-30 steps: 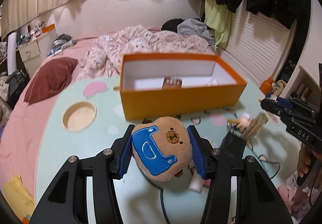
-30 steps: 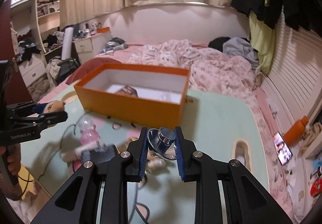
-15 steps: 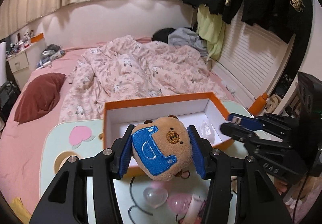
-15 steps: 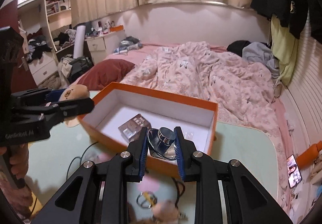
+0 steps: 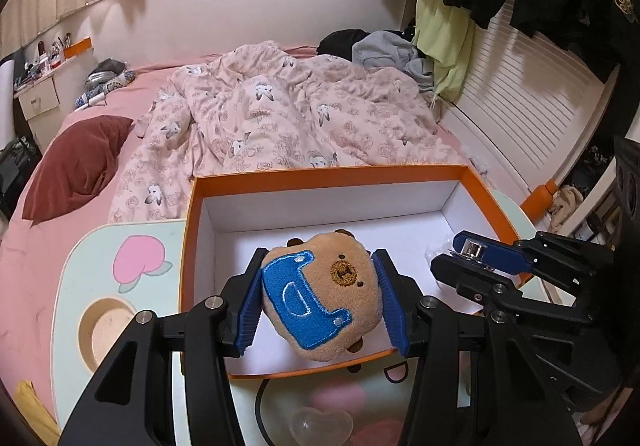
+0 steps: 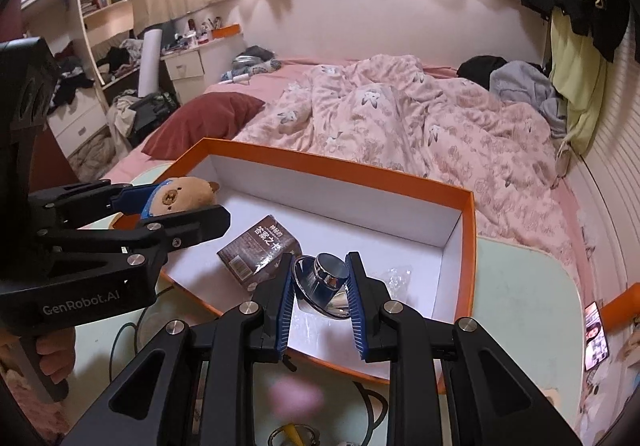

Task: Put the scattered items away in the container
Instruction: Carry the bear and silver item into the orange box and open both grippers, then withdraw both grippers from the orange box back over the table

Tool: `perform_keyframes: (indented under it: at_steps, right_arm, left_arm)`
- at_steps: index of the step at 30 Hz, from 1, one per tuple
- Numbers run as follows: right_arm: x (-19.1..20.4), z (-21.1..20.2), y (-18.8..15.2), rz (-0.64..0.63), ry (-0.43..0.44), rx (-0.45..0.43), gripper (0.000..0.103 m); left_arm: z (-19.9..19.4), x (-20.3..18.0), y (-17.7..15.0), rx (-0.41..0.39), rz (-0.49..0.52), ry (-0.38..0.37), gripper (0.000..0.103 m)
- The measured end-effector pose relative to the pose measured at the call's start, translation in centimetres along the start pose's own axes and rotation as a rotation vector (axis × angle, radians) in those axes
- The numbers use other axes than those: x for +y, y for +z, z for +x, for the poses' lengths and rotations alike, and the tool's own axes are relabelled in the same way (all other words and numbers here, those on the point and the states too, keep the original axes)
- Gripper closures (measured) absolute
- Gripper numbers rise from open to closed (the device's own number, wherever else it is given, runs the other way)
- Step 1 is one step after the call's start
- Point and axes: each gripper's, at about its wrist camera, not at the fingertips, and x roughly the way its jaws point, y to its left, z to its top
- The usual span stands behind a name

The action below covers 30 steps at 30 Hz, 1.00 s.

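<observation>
Orange box point(image 5: 320, 181), plush bear point(image 5: 320, 298) gripped above

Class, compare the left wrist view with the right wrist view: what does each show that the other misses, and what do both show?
Only the left wrist view shows the pink peach print on the table and a clear heart-shaped piece below the box.

Only the right wrist view shows the brown packet lying in the box and a lit phone beyond the table.

Both show the orange box, the left gripper shut on the plush bear, and the right gripper shut on a shiny metal piece.
</observation>
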Motion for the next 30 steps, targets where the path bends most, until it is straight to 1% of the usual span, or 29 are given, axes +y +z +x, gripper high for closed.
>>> perform_keyframes:
  at_steps: [3, 6, 8, 10, 11, 12, 13, 15, 23, 26, 30]
  right_arm:
    - [-0.6, 0.1, 0.2, 0.019, -0.003, -0.004, 0.079]
    - [-1.2, 0.0, 0.3, 0.041, -0.007, -0.018, 0.079]
    - [-1.4, -0.1, 0.3, 0.052, -0.009, -0.025, 0.078]
    - [-1.6, -0.3, 0.3, 0.061, -0.018, -0.033, 0.066]
    - [-1.6, -0.3, 0.3, 0.065, -0.03, -0.038, 0.049]
    - [-1.7, -0.5, 0.4, 0.069, -0.043, -0.047, 0.04]
    - [-1.7, -0.7, 0.4, 0.068, -0.05, -0.059, 0.04]
    - [-1.6, -1.0, 0.4, 0.059, -0.055, -0.073, 0.04]
    - [-2.1, -2.4, 0.4, 0.073, -0.046, -0.118, 0.04]
    - [-2.5, -3.2, 0.3, 0.088, -0.027, -0.139, 0.04]
    - [-2.6, -5.1, 0.2, 0.089, -0.026, -0.193, 0.04]
  left_arm:
    - [0.6, 0.7, 0.2, 0.009, -0.03, 0.001, 0.05]
    - [1.1, 1.9, 0.3, 0.013, -0.098, -0.021, 0.045]
    - [1.3, 2.1, 0.3, 0.022, -0.109, -0.011, 0.043]
    - [1.3, 1.9, 0.2, 0.019, -0.092, 0.006, 0.039]
    - [1.3, 1.8, 0.2, 0.016, -0.084, 0.01, 0.037]
    - [1.3, 1.6, 0.2, 0.015, -0.075, 0.013, 0.033]
    - [1.2, 1.4, 0.2, 0.013, -0.069, 0.017, 0.03]
    - [1.2, 1.1, 0.2, 0.013, -0.059, 0.026, 0.029]
    - [0.6, 1.6, 0.3, 0.014, -0.075, 0.0, 0.029]
    - [0.0, 1.7, 0.2, 0.017, -0.069, -0.006, 0.029]
    - [-2.0, 1.4, 0.0, -0.025, -0.039, 0.032, 0.029]
